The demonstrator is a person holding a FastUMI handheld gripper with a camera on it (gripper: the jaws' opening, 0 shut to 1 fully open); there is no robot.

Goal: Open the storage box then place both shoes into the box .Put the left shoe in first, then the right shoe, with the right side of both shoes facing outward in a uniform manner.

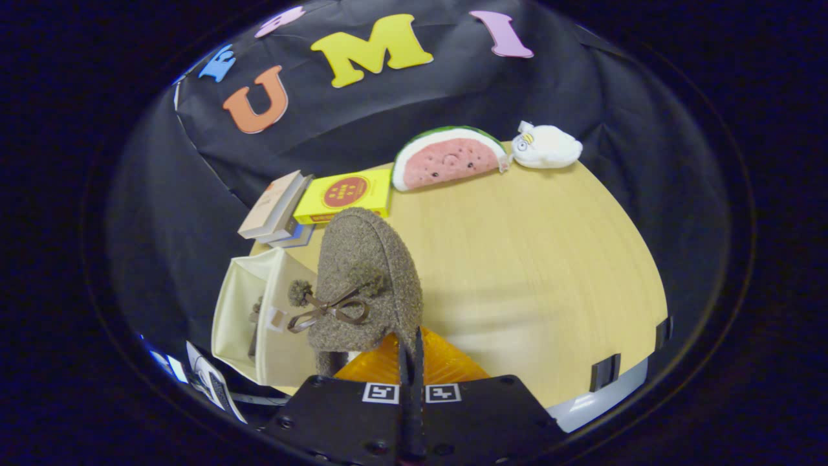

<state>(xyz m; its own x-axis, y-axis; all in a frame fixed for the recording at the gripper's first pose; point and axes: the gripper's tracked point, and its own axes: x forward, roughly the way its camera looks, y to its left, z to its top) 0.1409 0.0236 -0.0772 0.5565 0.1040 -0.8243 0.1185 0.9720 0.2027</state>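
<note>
A brown fuzzy shoe (365,278) with a ribbon bow and a pom-pom hangs just above the wooden table (537,272), toe pointing away from me. My gripper (411,353) is shut on the rim of its heel opening, fingers nearly together. Just left of the shoe stands the cream storage box (242,304), open towards me. A dark shape (254,323) shows inside it, likely the other shoe, mostly hidden by the box wall.
Beyond the shoe lie a stack of books (275,207) and a yellow carton (346,194). A watermelon plush (449,158) and a white plush (546,147) sit at the table's far edge. Bare tabletop spreads to the right of the shoe.
</note>
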